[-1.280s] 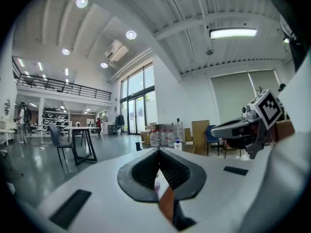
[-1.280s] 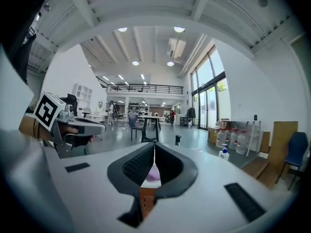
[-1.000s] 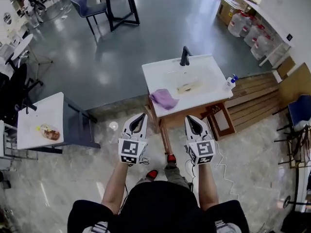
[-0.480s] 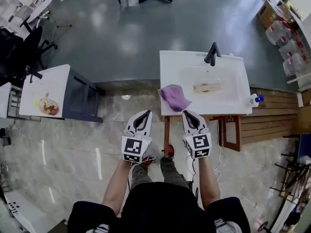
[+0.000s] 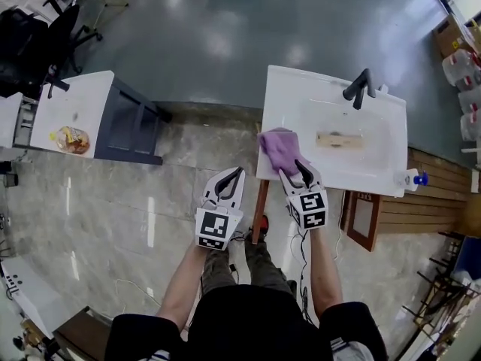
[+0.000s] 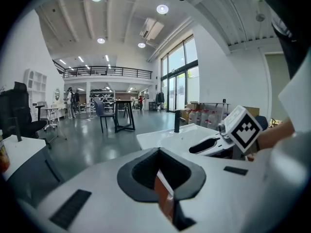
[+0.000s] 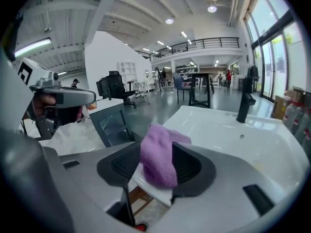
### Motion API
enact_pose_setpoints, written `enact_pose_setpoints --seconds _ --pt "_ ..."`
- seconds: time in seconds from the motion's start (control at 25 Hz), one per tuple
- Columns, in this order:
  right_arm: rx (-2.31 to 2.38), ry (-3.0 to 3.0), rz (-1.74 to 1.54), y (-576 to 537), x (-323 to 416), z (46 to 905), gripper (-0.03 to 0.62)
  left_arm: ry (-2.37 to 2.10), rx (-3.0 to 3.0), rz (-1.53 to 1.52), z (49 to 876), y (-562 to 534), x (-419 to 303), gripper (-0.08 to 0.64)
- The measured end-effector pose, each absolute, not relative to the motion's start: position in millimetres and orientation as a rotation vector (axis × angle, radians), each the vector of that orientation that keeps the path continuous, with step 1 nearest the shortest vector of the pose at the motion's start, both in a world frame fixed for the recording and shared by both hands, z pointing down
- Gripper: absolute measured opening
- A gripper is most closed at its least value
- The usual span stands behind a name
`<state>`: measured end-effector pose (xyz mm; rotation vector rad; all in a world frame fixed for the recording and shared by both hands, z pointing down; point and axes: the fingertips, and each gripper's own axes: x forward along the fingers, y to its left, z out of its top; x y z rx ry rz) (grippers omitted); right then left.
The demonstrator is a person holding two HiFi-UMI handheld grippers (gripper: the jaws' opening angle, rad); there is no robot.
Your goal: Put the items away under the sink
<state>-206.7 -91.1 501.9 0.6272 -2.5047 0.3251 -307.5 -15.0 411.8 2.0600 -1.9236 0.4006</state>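
Observation:
A purple cloth (image 5: 279,148) lies on the near left corner of the white sink (image 5: 391,126) and hangs over its edge (image 7: 158,159). My right gripper (image 5: 294,170) is at that corner. Its jaws have just been opening and now stand open (image 7: 158,152), one on each side of the cloth, not pressing it. My left gripper (image 5: 237,173) hangs shut and empty over the floor to the left of the sink (image 6: 158,150). A pale brush (image 5: 338,139) lies in the basin. A soap bottle with a blue top (image 5: 412,177) stands at the sink's near right corner.
A black faucet (image 5: 361,89) stands at the back of the sink. Wooden legs (image 5: 259,209) carry the sink, with a wooden frame (image 5: 364,218) below. At the left are a dark cabinet (image 5: 131,122) and a white table (image 5: 52,107) with a food packet (image 5: 71,138). Water jugs (image 5: 460,65) stand far right.
Both grippers have moved forward and down to the sink. The right gripper's jaws, shut before, now stand open around the purple cloth. The left gripper stays shut.

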Motion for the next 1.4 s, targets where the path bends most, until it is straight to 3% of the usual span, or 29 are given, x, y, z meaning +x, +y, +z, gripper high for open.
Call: enact_pose_setpoints --seconds 0.2,0.72,0.8,0.88,1.0,1.4 --pt "0.586 -2.404 0.39 -99 -212 542 0.258 -1.921 1.98 0.433 430 0 -314 0.006" --pt "0.57 -2.351 0.445 -99 -218 559 0.256 -1.934 1.925 0.458 441 13 -327 0.006" --pt "0.571 -2.339 0.44 -99 -218 559 0.233 -1.927 1.929 0.461 442 15 -326 0.006" --pt "0.575 -2.339 0.415 -100 -218 559 0.153 -1.927 1.937 0.467 440 16 -326 0.006" --pt "0.598 -2.35 0.371 -102 -220 558 0.104 -1.936 1.949 0.47 434 17 -329 0.006" --pt "0.773 -2.445 0.332 -101 -220 515 0.077 -1.965 1.994 0.437 406 36 -351 0.006"
